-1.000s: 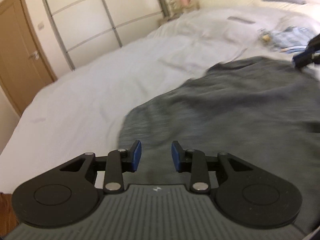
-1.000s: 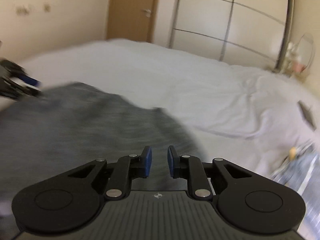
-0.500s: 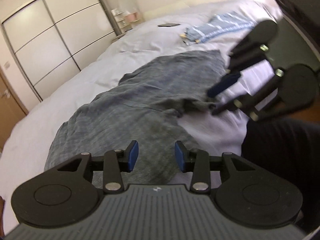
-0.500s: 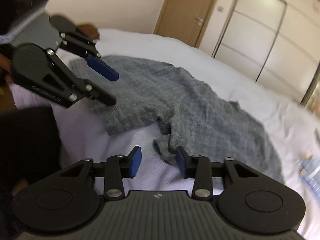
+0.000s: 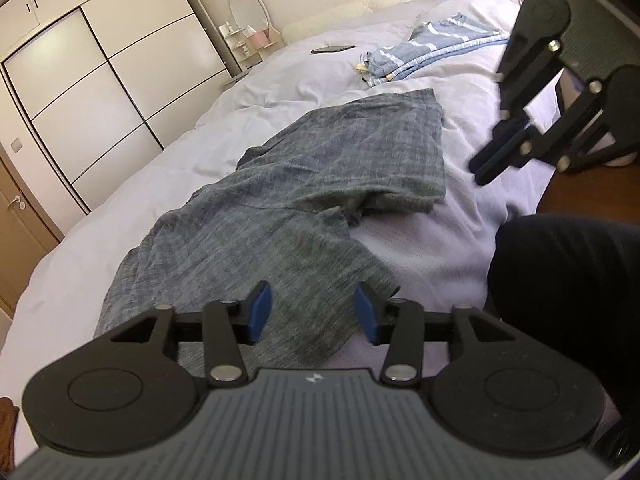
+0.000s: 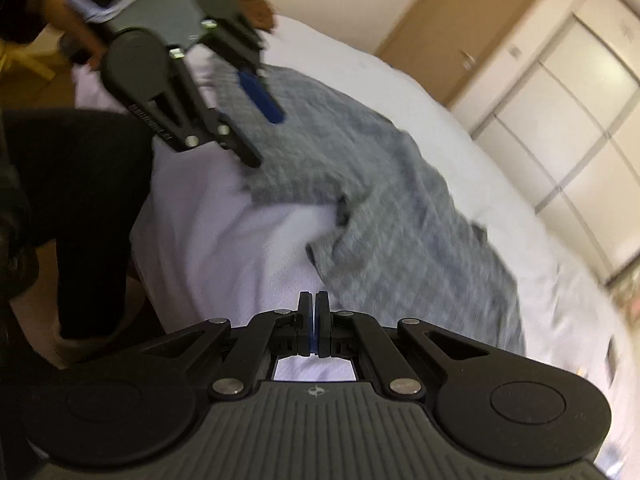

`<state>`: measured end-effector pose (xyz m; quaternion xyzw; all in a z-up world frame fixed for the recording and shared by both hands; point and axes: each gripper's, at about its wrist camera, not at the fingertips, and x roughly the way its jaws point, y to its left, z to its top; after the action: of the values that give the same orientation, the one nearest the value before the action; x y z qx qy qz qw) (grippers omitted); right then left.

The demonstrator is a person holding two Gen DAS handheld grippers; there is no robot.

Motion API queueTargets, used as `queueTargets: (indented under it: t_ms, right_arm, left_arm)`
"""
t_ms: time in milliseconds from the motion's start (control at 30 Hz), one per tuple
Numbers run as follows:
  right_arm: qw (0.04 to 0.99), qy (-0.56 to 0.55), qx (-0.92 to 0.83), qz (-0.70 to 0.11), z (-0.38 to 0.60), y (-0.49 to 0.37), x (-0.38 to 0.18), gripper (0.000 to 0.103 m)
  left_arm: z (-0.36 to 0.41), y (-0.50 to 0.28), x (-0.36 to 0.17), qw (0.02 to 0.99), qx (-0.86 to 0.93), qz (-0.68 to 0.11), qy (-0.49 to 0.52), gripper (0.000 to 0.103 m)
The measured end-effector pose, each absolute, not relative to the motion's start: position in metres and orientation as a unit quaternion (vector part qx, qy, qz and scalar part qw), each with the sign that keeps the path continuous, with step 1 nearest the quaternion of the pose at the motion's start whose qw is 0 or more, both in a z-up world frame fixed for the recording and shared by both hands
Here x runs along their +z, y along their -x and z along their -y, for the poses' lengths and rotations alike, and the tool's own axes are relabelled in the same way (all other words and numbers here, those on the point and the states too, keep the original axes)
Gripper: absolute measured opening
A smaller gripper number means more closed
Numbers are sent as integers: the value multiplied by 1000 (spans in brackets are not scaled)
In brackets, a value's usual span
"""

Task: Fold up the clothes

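Note:
A grey knit garment (image 5: 304,184) lies rumpled and spread across the white bed (image 5: 160,168), with its near hem toward me. My left gripper (image 5: 312,312) hovers over the garment's near corner. Its blue pads stand apart and are opening, and the cloth lies below them, not pinched. My right gripper (image 6: 315,320) is shut with nothing between its pads, over bare sheet just short of the garment (image 6: 400,208). Each gripper shows in the other's view: the right gripper (image 5: 480,172) at the bed's near right, the left gripper (image 6: 266,140) above the garment's other corner.
A folded blue striped cloth (image 5: 432,50) and a dark phone (image 5: 332,49) lie farther up the bed. A person's dark trouser leg (image 5: 560,280) stands against the bed's near edge. Sliding wardrobe doors (image 5: 100,92) and a wooden door (image 5: 20,216) line the far side.
Both grippers have swung from out over the garment back to its near hem at the bed's edge. The right jaws have shut. The left jaws have widened.

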<state>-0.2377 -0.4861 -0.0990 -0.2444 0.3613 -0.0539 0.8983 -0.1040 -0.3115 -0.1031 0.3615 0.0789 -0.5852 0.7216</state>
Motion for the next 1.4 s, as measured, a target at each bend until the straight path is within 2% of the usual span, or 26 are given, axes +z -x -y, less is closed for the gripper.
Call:
queueTargets:
  t_ms: [33, 67, 167, 200, 333, 367, 400, 433, 600, 867, 900, 967, 1000, 1100, 1200, 1300, 1400]
  right_arm:
    - [901, 230, -61, -362, 489, 237, -99, 1]
    - [909, 205, -68, -357, 490, 233, -98, 13]
    - [934, 124, -78, -327, 491, 228, -94, 33]
    - [937, 105, -86, -323, 492, 223, -94, 35]
    - [938, 57, -118, -320, 501, 205, -97, 35]
    - [937, 51, -124, -323, 503, 202, -98, 34]
    - [935, 60, -126, -327, 503, 200, -100, 28]
    - [933, 69, -127, -330, 502, 198, -101, 2]
    - [911, 180, -72, -363, 479, 203, -109, 1]
    - [912, 139, -63, -381, 479, 217, -109, 0]
    - [916, 120, -71, -376, 481, 220, -105, 1]
    - [924, 80, -91, -364, 487, 225, -95, 17]
    - [928, 55, -103, -354, 491, 229, -90, 20]
    - [933, 1, -132, -334, 500, 237, -79, 23]
    - [934, -28, -146, -325, 505, 242, -76, 23]
    - [933, -43, -157, -321, 508, 246, -72, 25]
    - [931, -49, -177, -316, 508, 256, -64, 39]
  left_arm:
    - [314, 106, -104, 720, -589, -80, -360, 47]
    - [316, 108, -105, 719, -590, -82, -359, 47]
    - [326, 110, -113, 718, -587, -94, -361, 44]
    - [329, 110, -116, 717, -586, -94, -366, 40]
    - [333, 113, -118, 712, -586, -85, -377, 16]
    - [332, 112, -115, 713, -587, -86, -374, 16]
    - [329, 111, -112, 714, -590, -88, -366, 15]
    - [326, 109, -108, 715, -596, -91, -355, 15]
    - [317, 104, -102, 699, -625, -119, -326, 17]
    - [304, 117, -104, 702, -619, -122, -329, 20]
    - [302, 115, -102, 714, -611, -122, -321, 20]
    - [302, 109, -96, 736, -593, -127, -301, 23]
    - [305, 105, -94, 745, -584, -130, -295, 25]
    - [317, 92, -97, 757, -575, -153, -269, 26]
    - [335, 87, -116, 729, -584, -205, -291, 27]
    - [329, 97, -120, 721, -588, -200, -307, 26]
    - [309, 100, -106, 732, -585, -196, -288, 27]
